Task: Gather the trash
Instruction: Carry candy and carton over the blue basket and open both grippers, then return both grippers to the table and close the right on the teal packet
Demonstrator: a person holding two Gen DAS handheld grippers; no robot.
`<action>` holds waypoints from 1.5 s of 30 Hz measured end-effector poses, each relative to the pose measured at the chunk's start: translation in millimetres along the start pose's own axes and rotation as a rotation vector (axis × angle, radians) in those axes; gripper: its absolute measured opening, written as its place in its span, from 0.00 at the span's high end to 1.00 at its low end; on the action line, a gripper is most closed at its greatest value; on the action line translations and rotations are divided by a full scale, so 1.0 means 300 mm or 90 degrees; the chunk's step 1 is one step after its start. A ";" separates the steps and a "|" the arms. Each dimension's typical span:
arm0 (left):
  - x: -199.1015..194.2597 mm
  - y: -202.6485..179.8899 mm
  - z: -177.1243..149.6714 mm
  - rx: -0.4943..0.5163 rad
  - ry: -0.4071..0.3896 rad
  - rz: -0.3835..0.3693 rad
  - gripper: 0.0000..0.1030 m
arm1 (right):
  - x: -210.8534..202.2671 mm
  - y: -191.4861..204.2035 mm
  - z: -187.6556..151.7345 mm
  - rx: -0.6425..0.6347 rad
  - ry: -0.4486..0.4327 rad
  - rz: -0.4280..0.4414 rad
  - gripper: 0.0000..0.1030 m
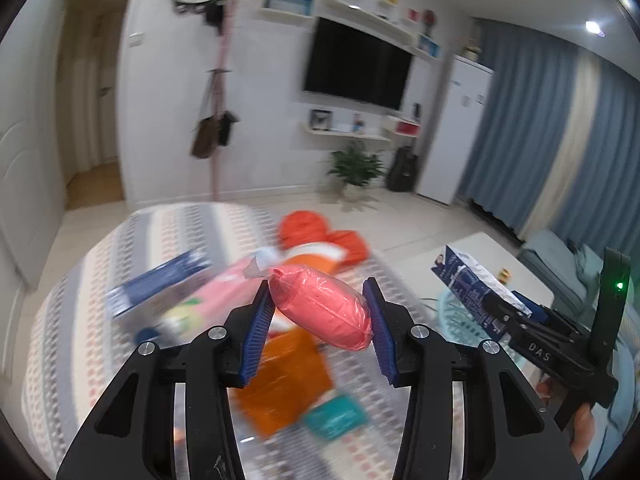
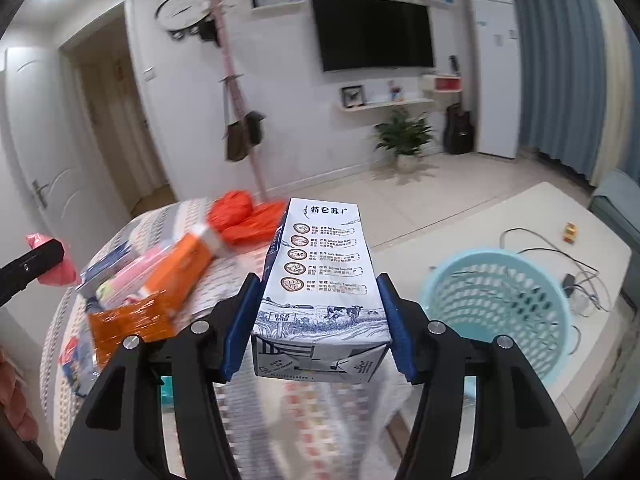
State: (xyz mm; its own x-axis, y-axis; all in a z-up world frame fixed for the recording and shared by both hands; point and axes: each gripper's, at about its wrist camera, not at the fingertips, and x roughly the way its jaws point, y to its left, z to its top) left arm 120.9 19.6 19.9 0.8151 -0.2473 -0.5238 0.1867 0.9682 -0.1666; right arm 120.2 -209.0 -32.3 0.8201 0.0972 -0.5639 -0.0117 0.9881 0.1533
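Observation:
My left gripper (image 1: 320, 320) is shut on a pink plastic-wrapped bundle (image 1: 324, 308), held in the air above the round table (image 1: 80, 320). My right gripper (image 2: 316, 320) is shut on a white and blue milk carton (image 2: 320, 280), which points away from the camera. In the left wrist view the same milk carton (image 1: 472, 284) and the right gripper show at the right edge. A light blue perforated basket (image 2: 500, 308) stands to the right of the carton, beside the table. In the right wrist view the pink bundle (image 2: 56, 264) shows at the far left.
On the patterned tablecloth lie an orange box (image 2: 180, 264), a crinkled orange wrapper (image 2: 132, 320), a blue box (image 1: 160, 284), a pink pack (image 1: 216, 292) and a teal packet (image 1: 336, 420). An orange bag (image 2: 240, 216) sits at the table's far edge. Cables (image 2: 568, 268) cross a low white table.

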 end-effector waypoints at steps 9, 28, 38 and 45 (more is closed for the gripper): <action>0.204 -0.376 0.014 0.074 0.037 -0.117 0.57 | 0.006 -0.284 -0.006 0.070 -0.007 -0.095 0.46; 0.751 -0.799 -0.200 0.058 0.279 -0.246 0.57 | 0.175 -0.714 -0.211 0.228 0.122 -0.219 0.46; 0.819 -0.850 -0.296 0.062 0.343 -0.251 0.44 | 0.159 -0.794 -0.251 0.251 0.134 -0.229 0.45; 0.744 -0.842 -0.263 0.064 0.318 -0.254 0.41 | 0.113 -0.795 -0.243 0.253 0.120 -0.223 0.44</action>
State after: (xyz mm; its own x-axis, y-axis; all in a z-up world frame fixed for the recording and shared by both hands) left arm 212.2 -283.3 -120.9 0.3236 -0.5529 -0.7679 0.4919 0.7915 -0.3626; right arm 109.0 -432.7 -147.1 0.6193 -0.1735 -0.7657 0.4894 0.8479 0.2038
